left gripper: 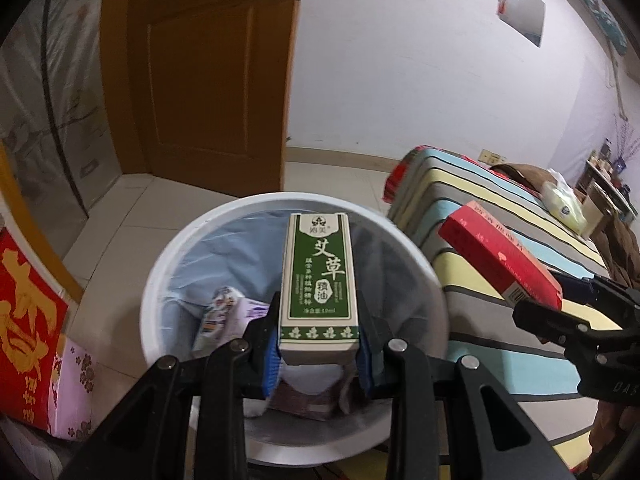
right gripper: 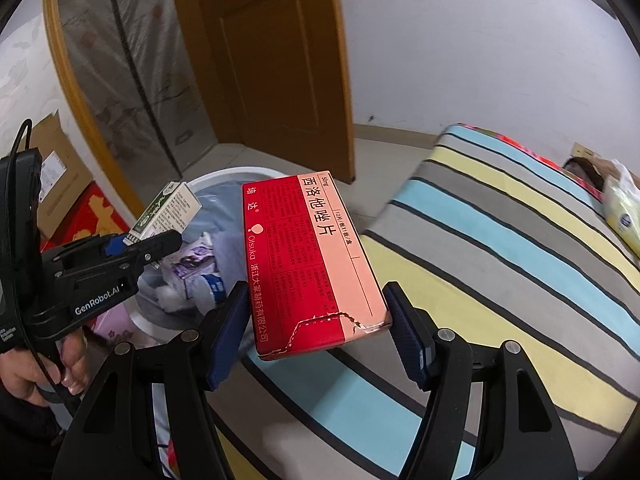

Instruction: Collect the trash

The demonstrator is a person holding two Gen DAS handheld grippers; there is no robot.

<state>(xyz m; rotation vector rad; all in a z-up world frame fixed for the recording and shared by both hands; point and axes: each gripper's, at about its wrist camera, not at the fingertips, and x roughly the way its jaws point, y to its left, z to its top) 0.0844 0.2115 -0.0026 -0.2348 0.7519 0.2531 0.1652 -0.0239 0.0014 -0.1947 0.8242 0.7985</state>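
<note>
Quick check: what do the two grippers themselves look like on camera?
Both are black plastic. The left gripper and right gripper have triangular cut-out linkage arms, silver pivot pins and blue ribbed finger pads. The left one's body reads "GenRobot.AI" in white, with a black cable looping from it.

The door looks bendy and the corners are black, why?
Left wrist view: the fisheye lens bows the door and leaves dark corners; the green box is sharp. Right wrist view: same curve; the red box reads clearly, the bed's near corner is smeared.
</note>
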